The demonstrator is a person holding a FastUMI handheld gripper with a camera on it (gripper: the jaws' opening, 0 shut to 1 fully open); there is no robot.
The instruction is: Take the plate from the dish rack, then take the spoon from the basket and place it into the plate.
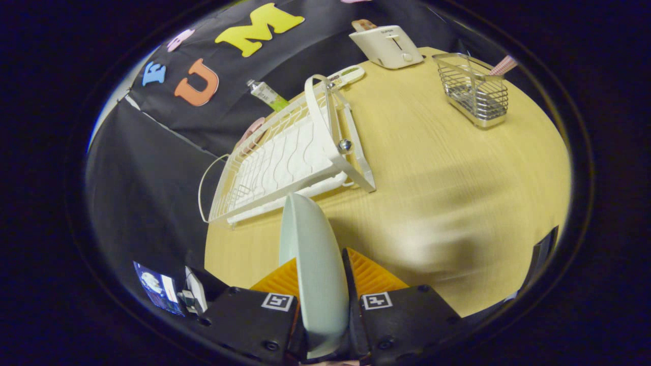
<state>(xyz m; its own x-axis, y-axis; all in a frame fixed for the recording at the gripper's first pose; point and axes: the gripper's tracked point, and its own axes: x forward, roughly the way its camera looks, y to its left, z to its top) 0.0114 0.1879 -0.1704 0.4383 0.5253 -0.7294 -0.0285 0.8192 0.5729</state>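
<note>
Gripper (321, 284) closed on plate (311, 264), held edge-on between both fingers, just ahead of dish rack (285, 157) on bench (432, 168). Basket (474, 94) with spoon (502, 65) well apart beyond, beside toaster (389, 47). Tube (267, 95) behind rack.
</note>
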